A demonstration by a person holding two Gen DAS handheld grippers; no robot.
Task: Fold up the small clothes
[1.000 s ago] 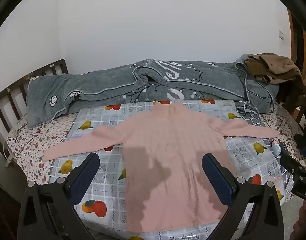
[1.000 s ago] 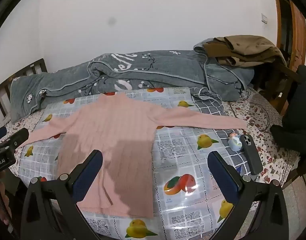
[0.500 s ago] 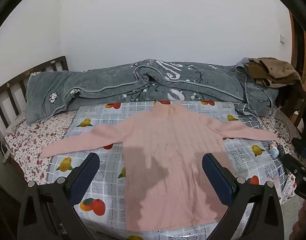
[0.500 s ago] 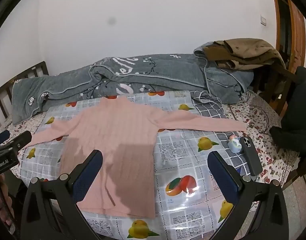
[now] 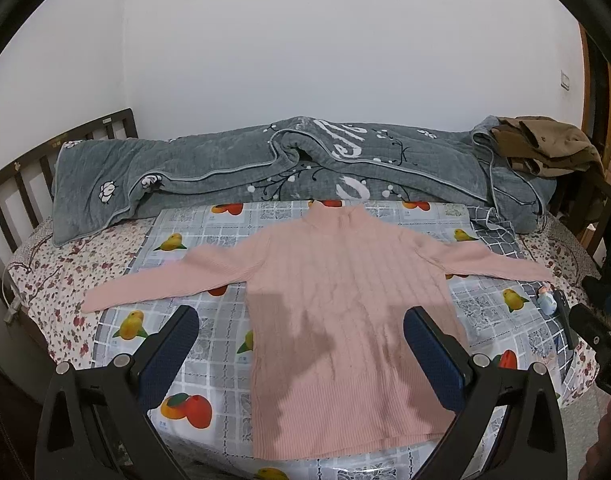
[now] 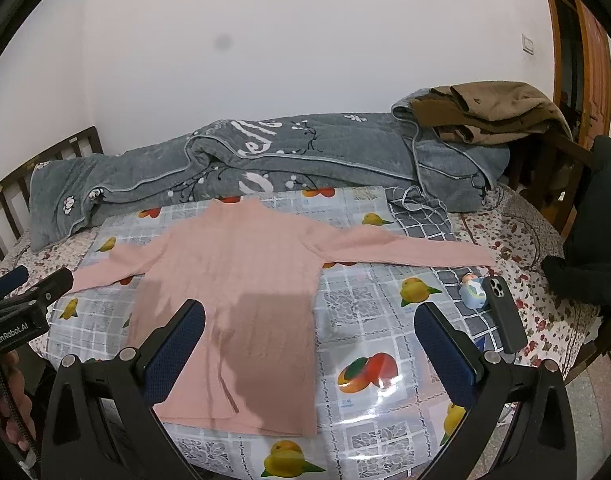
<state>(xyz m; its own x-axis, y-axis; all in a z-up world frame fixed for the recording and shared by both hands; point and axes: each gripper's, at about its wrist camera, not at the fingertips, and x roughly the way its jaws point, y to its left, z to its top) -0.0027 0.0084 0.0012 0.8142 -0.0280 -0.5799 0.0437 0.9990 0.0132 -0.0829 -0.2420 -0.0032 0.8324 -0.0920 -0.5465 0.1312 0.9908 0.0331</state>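
A pink ribbed sweater (image 5: 345,304) lies flat on a fruit-print mat (image 5: 209,360) on the bed, collar toward the wall, both sleeves spread out sideways. It also shows in the right wrist view (image 6: 241,296). My left gripper (image 5: 301,316) is open and empty, held above the sweater's lower half near the bed's front edge. My right gripper (image 6: 309,312) is open and empty, above the sweater's right hem side and the mat. The left gripper's body (image 6: 21,316) shows at the left of the right wrist view.
A rolled grey quilt (image 5: 265,172) lies along the wall. Brown clothes (image 6: 485,112) sit on its right end. A phone (image 6: 505,312) and a small figurine (image 6: 473,292) lie by the right sleeve tip. A wooden headboard (image 5: 33,176) stands at left. A dark chair (image 6: 593,240) stands at right.
Both grippers have drawn back and up a little from the bed, so the sweater looks slightly farther away. The sweater has not moved. Both stay open.
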